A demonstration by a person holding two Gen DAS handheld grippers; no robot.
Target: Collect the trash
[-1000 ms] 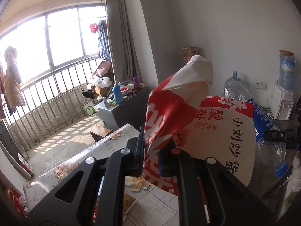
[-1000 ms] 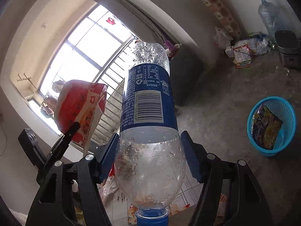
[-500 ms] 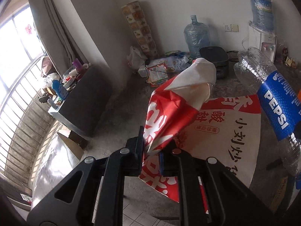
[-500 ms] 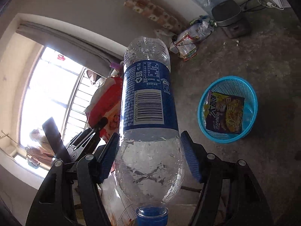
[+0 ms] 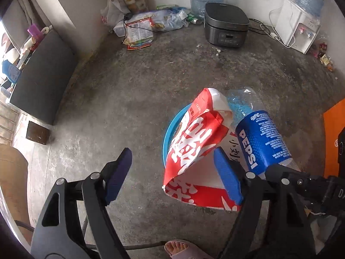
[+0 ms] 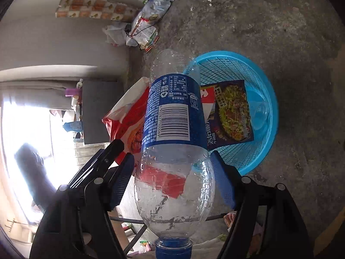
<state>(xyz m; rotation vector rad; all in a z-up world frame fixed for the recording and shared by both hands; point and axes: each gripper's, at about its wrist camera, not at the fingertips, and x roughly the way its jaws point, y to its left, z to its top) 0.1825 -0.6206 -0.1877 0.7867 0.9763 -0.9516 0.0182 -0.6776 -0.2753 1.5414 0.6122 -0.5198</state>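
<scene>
Nearest in the left wrist view, the left gripper (image 5: pixel 172 170) has its blue ribbed pads spread wide and its jaws are opening; the crumpled red-and-white snack bag (image 5: pixel 194 146) touches only the right-hand pad, so it is let go rather than pinched. In the right wrist view the right gripper (image 6: pixel 172 172) is also opening, its blue pads standing just off the bulging clear shoulders of the Pepsi bottle (image 6: pixel 174 151), which lies cap-end toward the camera between them; I see slim gaps on both sides, no squeeze. The bottle is thin dimpled plastic with a glossy blue label and barcode and a blue cap. Just beyond both, the round blue plastic basket (image 6: pixel 265 99) with lattice walls sits on the rough, stained concrete floor (image 5: pixel 129 86), and a dark glossy noodle packet (image 6: pixel 232 112) lies flat inside it. The bag and bottle hang over the basket's near rim. A toe in a pink slipper (image 5: pixel 179 248) shows at the lower edge. Farther back stand a dark rice cooker (image 5: pixel 225 28), a white water dispenser (image 5: pixel 295 28) and loose wrappers by the wall.
</scene>
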